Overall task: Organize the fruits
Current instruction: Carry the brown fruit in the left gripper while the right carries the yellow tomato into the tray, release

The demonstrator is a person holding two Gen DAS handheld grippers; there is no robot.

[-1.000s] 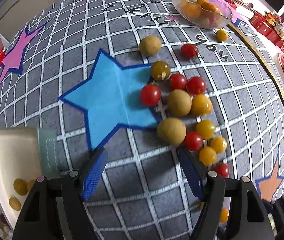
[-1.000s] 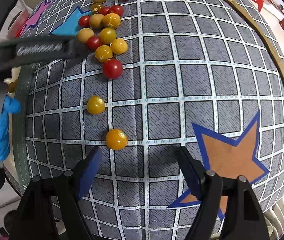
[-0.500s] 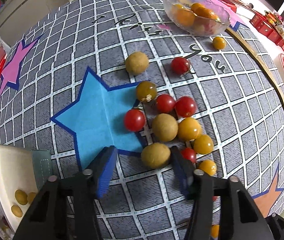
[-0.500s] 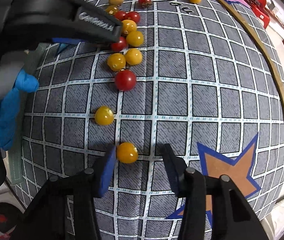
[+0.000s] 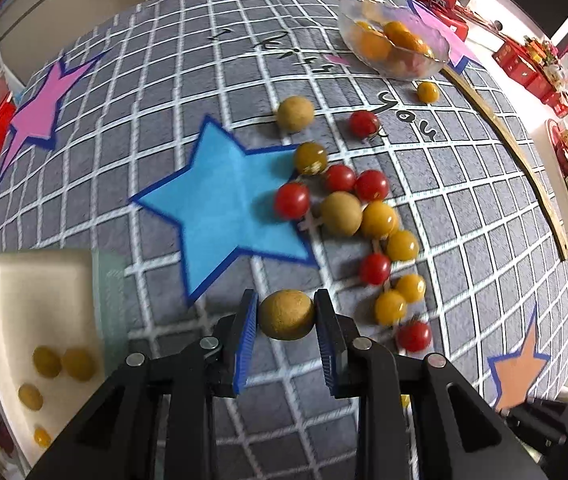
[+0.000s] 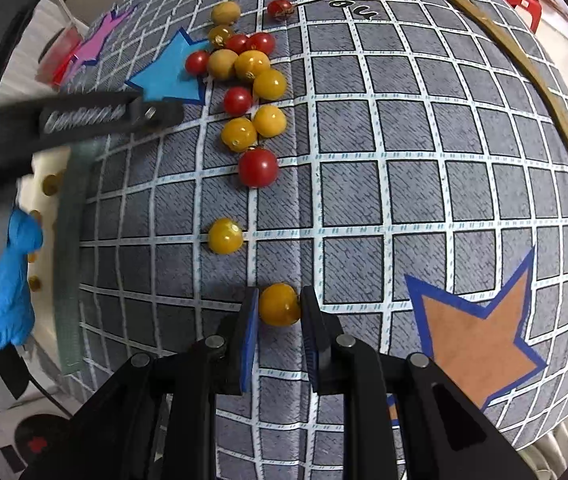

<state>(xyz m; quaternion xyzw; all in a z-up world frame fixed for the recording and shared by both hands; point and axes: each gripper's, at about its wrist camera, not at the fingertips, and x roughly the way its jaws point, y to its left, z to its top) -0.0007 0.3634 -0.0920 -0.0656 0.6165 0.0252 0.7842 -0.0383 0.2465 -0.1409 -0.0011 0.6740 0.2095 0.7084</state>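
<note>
Two grippers are each clamped on a fruit. The left gripper (image 5: 286,316) has its blue pads (image 5: 245,332) pressed against both sides of a tan longan (image 5: 286,314), near the lower tip of the blue star (image 5: 224,204) printed on the grey checked cloth (image 5: 164,100). The right gripper (image 6: 279,306) pinches a yellow cherry tomato (image 6: 279,305) between its pads, just left of the orange star (image 6: 476,340).

Beyond the left gripper, on its right, the main cluster of fruit (image 5: 360,220) lies loose: red and yellow tomatoes with another longan in their midst, many touching. Farther off sit a lone longan (image 5: 295,113), a red tomato (image 5: 363,124) and a yellow one (image 5: 427,91) just beside a glass bowl (image 5: 396,46) of orange and yellow fruit at the far right. To the near left, a white tray (image 5: 36,304) past the cloth's edge holds a few small yellow-green fruits.

From the right wrist, the cloth to the right of the fruit is bare up to a curved wooden strip (image 6: 524,76) near the table's far-right edge; a single yellow tomato (image 6: 225,235) and a red one (image 6: 258,167) lie ahead. At the left a blue-gloved hand (image 6: 8,280) holds the other gripper's black body, whose raised lettering is too blurred to read.

Black script on the cloth reads "you" (image 5: 408,118); a word before it is unclear.
</note>
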